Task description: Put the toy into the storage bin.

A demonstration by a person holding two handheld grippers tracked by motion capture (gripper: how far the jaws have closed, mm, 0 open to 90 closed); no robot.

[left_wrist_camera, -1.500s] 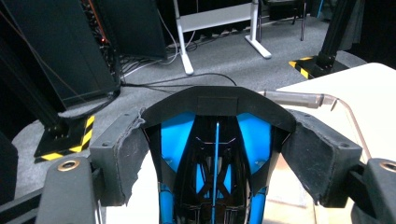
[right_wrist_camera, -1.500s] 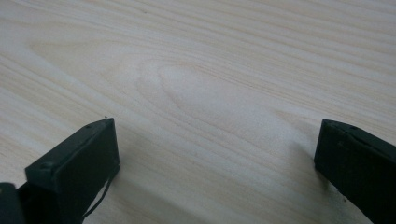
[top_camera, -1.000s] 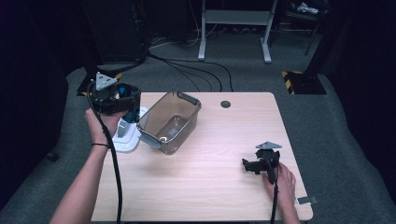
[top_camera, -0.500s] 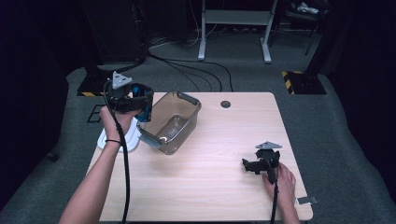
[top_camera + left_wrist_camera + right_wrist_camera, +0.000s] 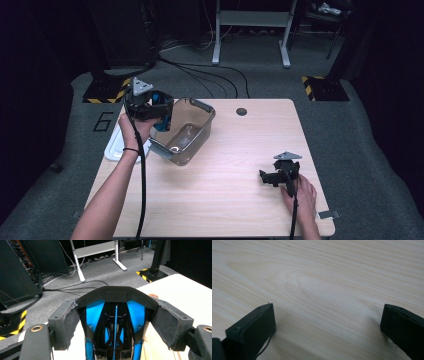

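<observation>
My left gripper [image 5: 162,117] is clenched on a black and blue object [image 5: 115,322] whose exact kind I cannot tell, holding it over the near-left rim of the clear plastic bin [image 5: 187,132] at the bench's [image 5: 240,200] far-left corner, beside a white lid [image 5: 116,147] at the left edge. My right gripper [image 5: 267,177] rests released near the right edge, its jaws wide apart over bare pale wood grain. Beyond the bench lie grey carpet [image 5: 350,125], black cables [image 5: 200,75], a metal stand [image 5: 250,20] and yellow-black striped bases [image 5: 320,87].
</observation>
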